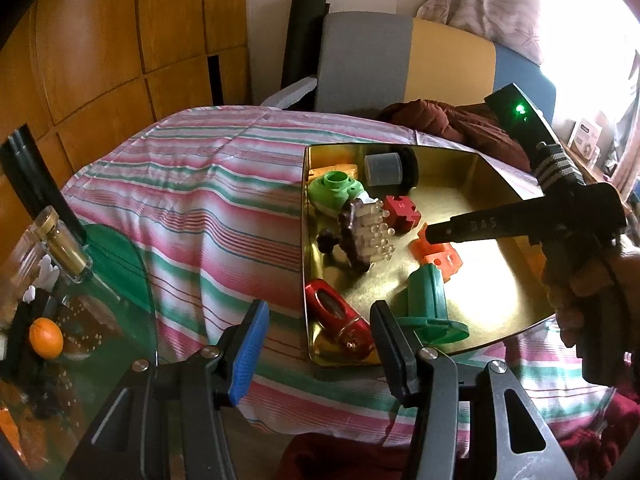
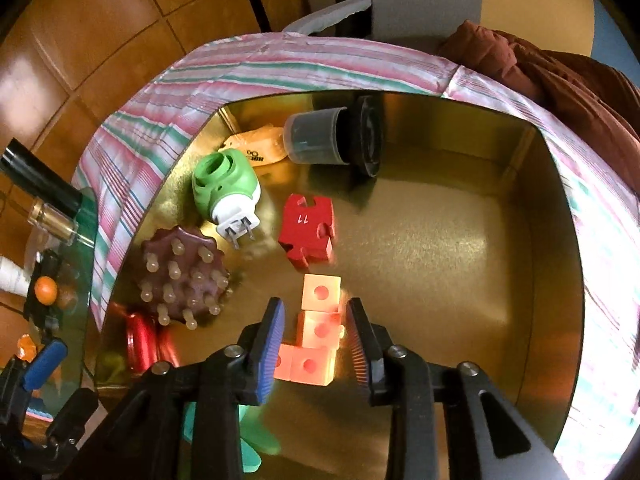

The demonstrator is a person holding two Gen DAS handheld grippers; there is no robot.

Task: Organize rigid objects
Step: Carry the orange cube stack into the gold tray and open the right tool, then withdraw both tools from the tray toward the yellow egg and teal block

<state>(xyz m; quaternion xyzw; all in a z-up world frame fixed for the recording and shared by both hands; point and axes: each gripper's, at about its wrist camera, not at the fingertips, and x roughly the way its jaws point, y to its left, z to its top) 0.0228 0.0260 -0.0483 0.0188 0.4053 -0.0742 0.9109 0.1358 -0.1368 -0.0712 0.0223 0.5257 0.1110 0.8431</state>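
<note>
Left wrist view: the left gripper (image 1: 316, 344) hangs with fingers spread and empty, over a striped cloth (image 1: 192, 208) that covers the desk, just short of the near left corner of a gold tray (image 1: 492, 184). A glass side table (image 1: 120, 280) with an orange ball (image 1: 46, 337) stands to the left; behind are wood panels (image 1: 120, 40), a grey and yellow chair (image 1: 400, 60), a brown cloth (image 1: 440, 120) and a bright curtained window (image 1: 580, 20).

In the tray, from the near edge back: a red case (image 1: 336, 312), a green spool (image 1: 432, 304), an orange block piece (image 1: 438, 254), a maroon spiked brush (image 1: 360, 236), a red puzzle block (image 1: 402, 212), a green plug-in (image 1: 336, 194), an orange tag (image 1: 340, 169) and a grey cap (image 1: 386, 168).

The right gripper (image 2: 316, 332) reaches into the tray from the right. Only the right wrist view shows its fingers released, one on each side of the orange block piece (image 2: 316, 336) without pressing it; the piece lies on the tray floor, its far cube past the fingertips. That view also shows the plug-in's metal prongs (image 2: 240, 232) and the number on the red puzzle block (image 2: 308, 228).
</note>
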